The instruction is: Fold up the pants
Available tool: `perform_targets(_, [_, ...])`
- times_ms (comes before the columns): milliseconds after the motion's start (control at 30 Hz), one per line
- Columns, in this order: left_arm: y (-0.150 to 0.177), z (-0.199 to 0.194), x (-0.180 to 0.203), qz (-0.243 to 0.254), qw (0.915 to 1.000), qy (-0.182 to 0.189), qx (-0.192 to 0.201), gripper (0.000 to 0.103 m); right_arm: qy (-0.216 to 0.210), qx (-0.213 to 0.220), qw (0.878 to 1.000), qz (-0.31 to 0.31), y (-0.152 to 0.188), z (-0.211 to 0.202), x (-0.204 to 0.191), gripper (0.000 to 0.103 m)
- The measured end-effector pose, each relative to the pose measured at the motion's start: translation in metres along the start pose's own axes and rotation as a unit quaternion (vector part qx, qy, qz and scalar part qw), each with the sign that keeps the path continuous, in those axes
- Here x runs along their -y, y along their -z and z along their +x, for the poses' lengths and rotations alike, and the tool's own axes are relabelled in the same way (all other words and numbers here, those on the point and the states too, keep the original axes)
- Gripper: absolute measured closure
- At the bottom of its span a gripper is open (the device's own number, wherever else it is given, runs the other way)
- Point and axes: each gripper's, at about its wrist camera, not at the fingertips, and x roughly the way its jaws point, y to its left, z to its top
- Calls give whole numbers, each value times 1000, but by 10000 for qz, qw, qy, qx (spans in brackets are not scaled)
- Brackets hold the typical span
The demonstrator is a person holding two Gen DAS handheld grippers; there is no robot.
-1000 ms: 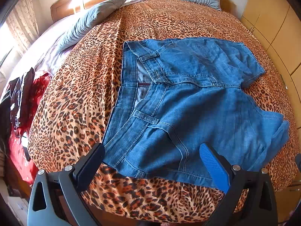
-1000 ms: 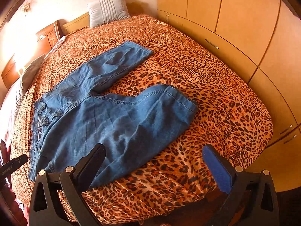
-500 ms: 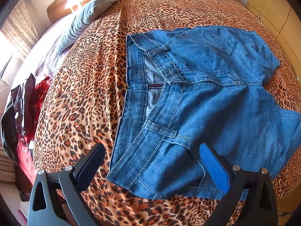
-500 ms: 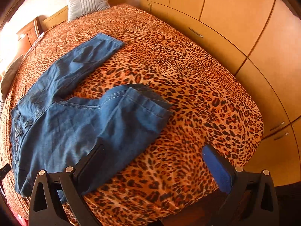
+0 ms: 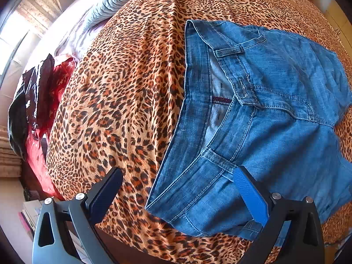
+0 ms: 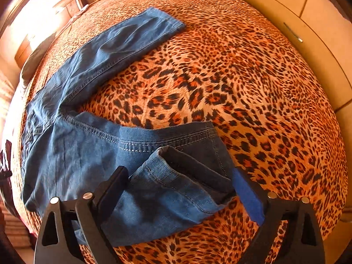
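Right claw: jaws wide apart, set astride the hem end of the near trouser leg. Nothing gripped. The dark finger lies against the cloth; whether the blue finger touches the hem corner cannot be told.

Left claw: jaws wide apart, empty, poised over the near corner of the waistband. The blue finger stands over the denim; contact cannot be told. The dark finger stands over bare bedspread.

Pants: blue jeans, spread flat on the leopard-print bedspread, waist toward the left claw, legs splayed apart toward the right. The near hem is partly turned up, showing its dark inside.

Fold: not yet begun, as judged.

Risks:
- The right claw closing on only the upper layer of the turned hem; the leg would then open and twist on lifting.
- The left claw biting bedspread along with the waistband, dragging the cover.
- Uneven lifting between the two ends, leaving the near leg askew over the far leg.
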Motion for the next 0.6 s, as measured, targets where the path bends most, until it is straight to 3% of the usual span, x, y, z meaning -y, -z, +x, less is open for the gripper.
perform_targets(33, [-5,4,3,44,9999,49,-85,1,-105,-92,9998,-143,2,2,-1,40])
perform_targets(67, [-10,7,3,133,9998,61,-165,1,-217,-219,9992,-251,4,6,0,64])
perform_targets(133, [-22,19,14,354,9989,19,-323,1,-384,-410,9977,-375,10,10,4,83])
perform_targets(267, [-43,46,24,488,9967,-159,-636,1,-455,-344,9979,-298,27,-3,19,84])
perform_targets(367, [-52,58,27,446,9954,136,-836,1,-494,-334,9982,0,47,-17,42,83])
perform_targets(467, [-61,71,28,583,9935,116,-970,1,-239,-615,9967,469,79,-13,72,68])
perform_targets(533, [-62,80,26,613,9917,255,-1104,1,21,-825,9931,835,102,-9,92,68])
perform_targets(600, [-63,88,27,629,9885,535,-1263,1,-44,-787,9883,1308,118,-15,111,68])
